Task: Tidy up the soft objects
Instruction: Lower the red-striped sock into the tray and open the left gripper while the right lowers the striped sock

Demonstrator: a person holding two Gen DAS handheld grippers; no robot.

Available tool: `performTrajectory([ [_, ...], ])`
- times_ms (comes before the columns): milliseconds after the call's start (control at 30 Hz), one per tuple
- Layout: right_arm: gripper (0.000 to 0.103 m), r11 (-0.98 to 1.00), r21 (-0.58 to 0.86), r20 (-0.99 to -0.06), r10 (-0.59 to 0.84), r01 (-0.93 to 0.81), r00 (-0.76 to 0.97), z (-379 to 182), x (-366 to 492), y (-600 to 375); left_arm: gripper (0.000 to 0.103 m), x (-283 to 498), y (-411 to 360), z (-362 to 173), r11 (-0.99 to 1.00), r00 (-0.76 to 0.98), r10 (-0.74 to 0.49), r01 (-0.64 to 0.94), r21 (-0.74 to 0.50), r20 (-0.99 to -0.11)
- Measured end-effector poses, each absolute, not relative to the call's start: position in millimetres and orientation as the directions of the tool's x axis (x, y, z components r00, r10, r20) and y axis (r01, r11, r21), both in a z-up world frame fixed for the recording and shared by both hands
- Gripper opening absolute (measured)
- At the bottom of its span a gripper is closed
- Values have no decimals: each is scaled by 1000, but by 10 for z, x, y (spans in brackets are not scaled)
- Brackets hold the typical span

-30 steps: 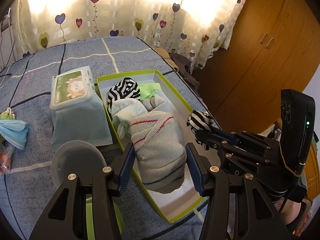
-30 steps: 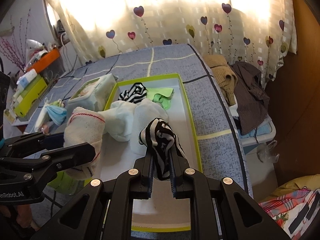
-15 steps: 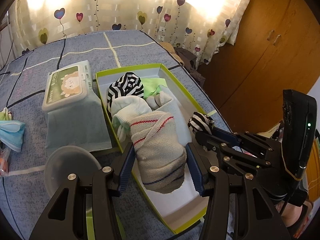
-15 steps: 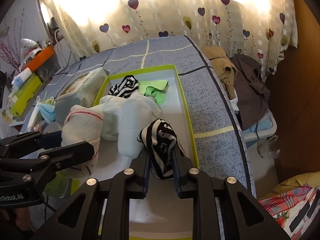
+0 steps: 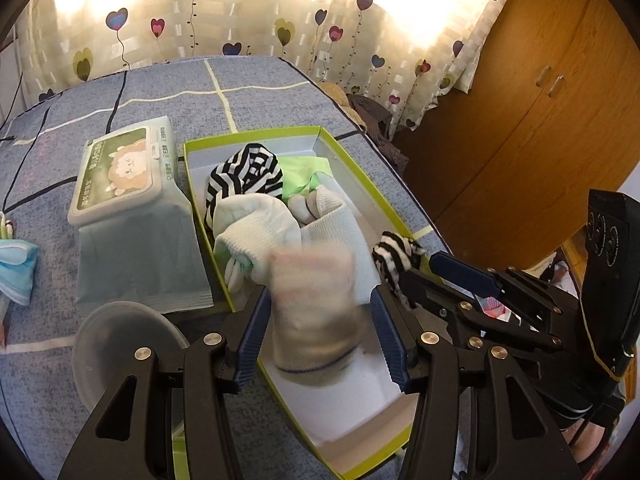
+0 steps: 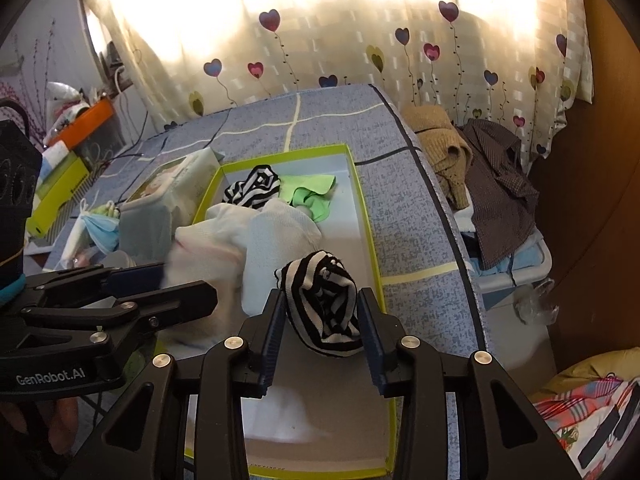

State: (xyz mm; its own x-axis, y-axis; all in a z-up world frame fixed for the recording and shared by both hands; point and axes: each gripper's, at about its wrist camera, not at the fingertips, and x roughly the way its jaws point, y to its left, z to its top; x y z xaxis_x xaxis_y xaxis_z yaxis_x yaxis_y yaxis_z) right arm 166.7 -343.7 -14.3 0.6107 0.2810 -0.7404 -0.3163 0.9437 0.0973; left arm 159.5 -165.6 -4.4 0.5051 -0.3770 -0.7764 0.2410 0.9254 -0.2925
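A green-edged shallow box (image 5: pixel 352 152) (image 6: pixel 368 208) on the blue bedspread holds a striped sock roll (image 5: pixel 246 176), a green cloth (image 5: pixel 302 174) and white socks (image 5: pixel 256 224). My left gripper (image 5: pixel 320 332) is open; a beige rolled sock (image 5: pixel 312 312), blurred, is between its fingers over the box's near end, and I cannot tell if it touches them. My right gripper (image 6: pixel 322 326) has its jaws parted around a black-and-white striped sock roll (image 6: pixel 326 306) above the box; whether the pads still press it is unclear.
A wet-wipes pack (image 5: pixel 128 200) lies left of the box, a grey plastic lid (image 5: pixel 120 344) in front of it, and a blue face mask (image 5: pixel 16 268) further left. Clothes (image 6: pixel 480 168) hang off the bed's right edge. A wooden wardrobe (image 5: pixel 540 100) stands at right.
Both grippers' jaws have widened. The beige sock, gripped before, is now blurred between the left fingers. The striped roll, pinched tight before, now sits between wider right fingers.
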Motion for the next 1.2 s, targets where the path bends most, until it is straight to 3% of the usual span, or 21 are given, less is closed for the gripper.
performTrajectory([
  [900, 40, 941, 68, -683, 287, -333, 672, 280, 1262, -3359, 53, 1131, -1425, 429, 895, 586, -446, 277, -350, -677],
  [1200, 41, 927, 54, -662, 312, -372, 681, 437, 1028, -3160, 53, 883, -1160, 527, 909, 620, -412, 231, -346, -668],
])
